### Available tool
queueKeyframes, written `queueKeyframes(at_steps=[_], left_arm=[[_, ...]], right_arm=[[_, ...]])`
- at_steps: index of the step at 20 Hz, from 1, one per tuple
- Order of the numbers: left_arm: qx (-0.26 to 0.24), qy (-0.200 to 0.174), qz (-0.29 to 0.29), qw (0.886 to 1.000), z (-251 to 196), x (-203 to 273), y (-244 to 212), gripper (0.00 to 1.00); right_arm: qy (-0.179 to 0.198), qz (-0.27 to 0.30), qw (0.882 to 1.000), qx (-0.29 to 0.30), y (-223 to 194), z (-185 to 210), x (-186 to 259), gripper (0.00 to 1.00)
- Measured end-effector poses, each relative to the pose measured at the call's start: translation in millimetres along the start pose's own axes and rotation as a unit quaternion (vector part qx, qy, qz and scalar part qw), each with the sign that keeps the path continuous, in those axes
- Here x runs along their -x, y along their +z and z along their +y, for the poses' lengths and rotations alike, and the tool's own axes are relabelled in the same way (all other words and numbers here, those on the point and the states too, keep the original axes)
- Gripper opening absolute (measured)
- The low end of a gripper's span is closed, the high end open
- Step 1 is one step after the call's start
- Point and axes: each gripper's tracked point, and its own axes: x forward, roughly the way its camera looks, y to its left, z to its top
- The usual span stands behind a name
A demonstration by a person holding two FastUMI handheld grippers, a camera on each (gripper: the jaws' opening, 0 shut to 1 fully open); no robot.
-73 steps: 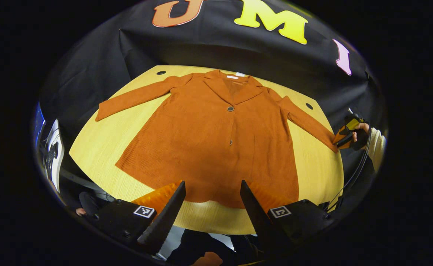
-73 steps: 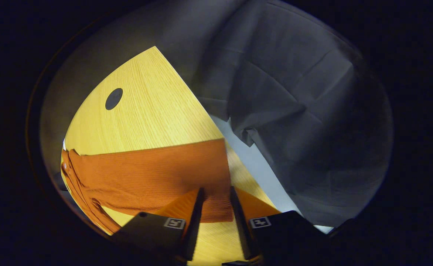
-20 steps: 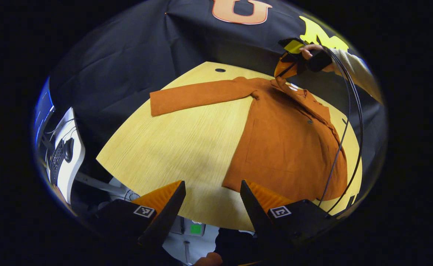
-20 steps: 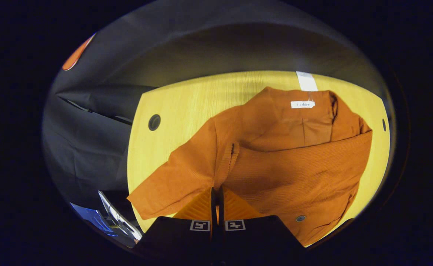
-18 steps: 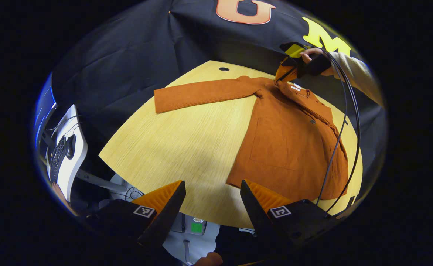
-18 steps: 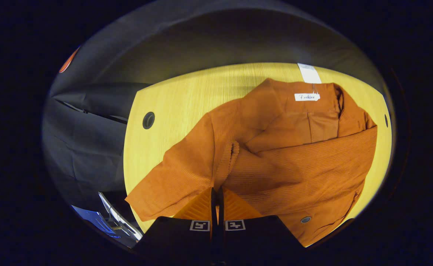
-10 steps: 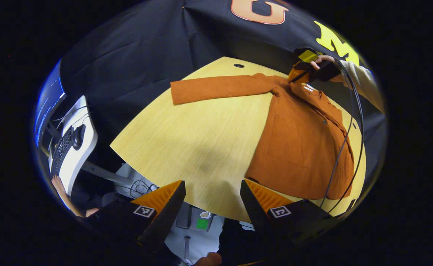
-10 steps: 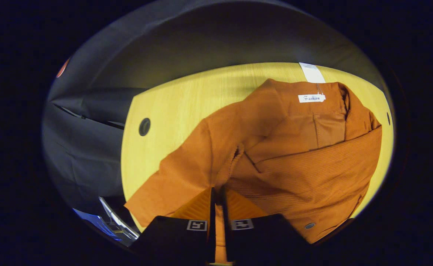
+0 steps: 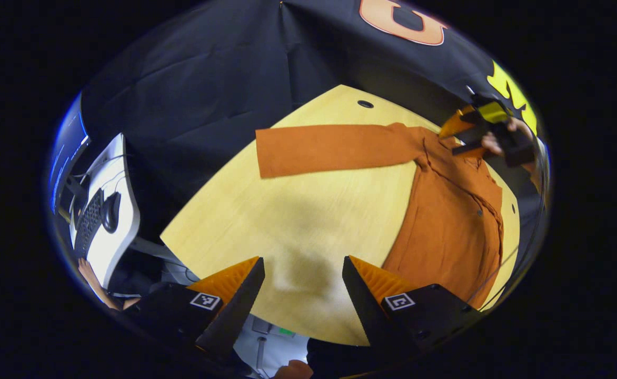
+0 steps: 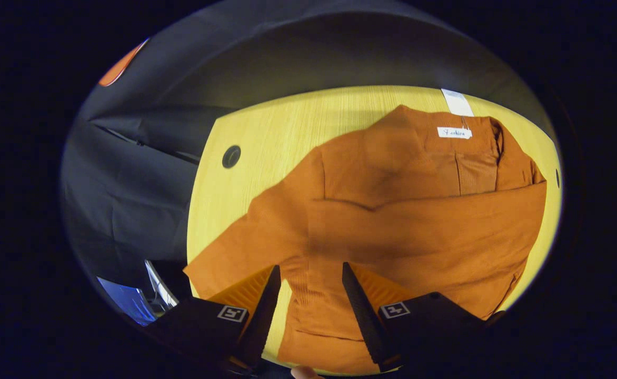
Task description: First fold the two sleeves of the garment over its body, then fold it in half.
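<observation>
A rust-orange jacket lies on the yellow wooden table. One sleeve stretches flat to the left in the left gripper view. The other sleeve lies folded across the jacket body in the right gripper view, its cuff end just below my right gripper, which is open with nothing pinched. My left gripper hangs open over the table's near edge, well short of the jacket. Farther off in the left gripper view, the right gripper hovers near the collar, held by a hand.
A side desk with a keyboard and mouse and a lit screen stands left of the table. A round cable hole marks the table's far end; another hole lies near the stretched-out sleeve. A black cable hangs over the jacket's right side.
My right gripper opened and let go of the sleeve, which now lies across the jacket body. My left gripper has swung leftward, still open.
</observation>
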Motion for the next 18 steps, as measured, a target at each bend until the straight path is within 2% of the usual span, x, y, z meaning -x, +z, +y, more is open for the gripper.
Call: queueKeyframes(at_steps=[2, 3, 4, 5, 6, 7, 8, 10, 11, 12, 13, 15, 18], left_arm=[[0.011, 0.006, 0.003, 1.0, 6, -18, 25, 1.0], [0.02, 0.007, 0.009, 1.0, 11, -28, 34, 0.97], [0.027, 0.012, 0.017, 0.999, 19, -39, 43, 0.97], [0.032, 0.017, 0.022, 0.999, 25, -48, 53, 0.97], [0.034, 0.024, 0.032, 0.999, 31, -57, 62, 0.97], [0.036, 0.027, 0.041, 0.998, 34, -66, 71, 1.0], [0.044, 0.031, 0.051, 0.997, 40, -76, 78, 0.97], [0.067, 0.032, 0.077, 0.994, 45, -94, 90, 0.97], [0.077, 0.031, 0.089, 0.993, 45, -101, 96, 0.97], [0.083, 0.032, 0.101, 0.991, 48, -108, 102, 0.97], [0.08, 0.041, 0.112, 0.99, 54, -112, 108, 0.97], [0.069, 0.043, 0.136, 0.987, 56, -125, 118, 0.97], [0.078, 0.04, 0.19, 0.978, 58, -139, 115, 0.97]], right_arm=[[0.003, -0.004, 1.0, 0.005, -16, -7, 9, 0.78], [0.003, -0.004, 1.0, 0.01, -25, -12, 14, 0.81], [0.002, -0.002, 1.0, 0.016, -36, -19, 20, 0.77], [0.007, 0.009, 1.0, 0.025, -50, -25, 27, 0.77], [0.009, 0.022, 0.999, 0.037, -64, -33, 33, 0.83], [0.005, 0.029, 0.999, 0.044, -75, -44, 39, 0.78], [-0.001, 0.034, 0.998, 0.047, -86, -57, 47, 0.89], [0.0, 0.03, 0.998, 0.046, -104, -73, 66, 0.89], [-0.003, 0.029, 0.998, 0.051, -113, -81, 73, 0.89], [-0.024, 0.03, 0.997, 0.063, -124, -97, 79, 0.89], [-0.043, 0.033, 0.995, 0.078, -136, -112, 85, 0.89], [-0.055, 0.036, 0.993, 0.102, -162, -128, 97, 0.89], [-0.029, 0.041, 0.996, 0.078, -204, -136, 115, 0.9]])
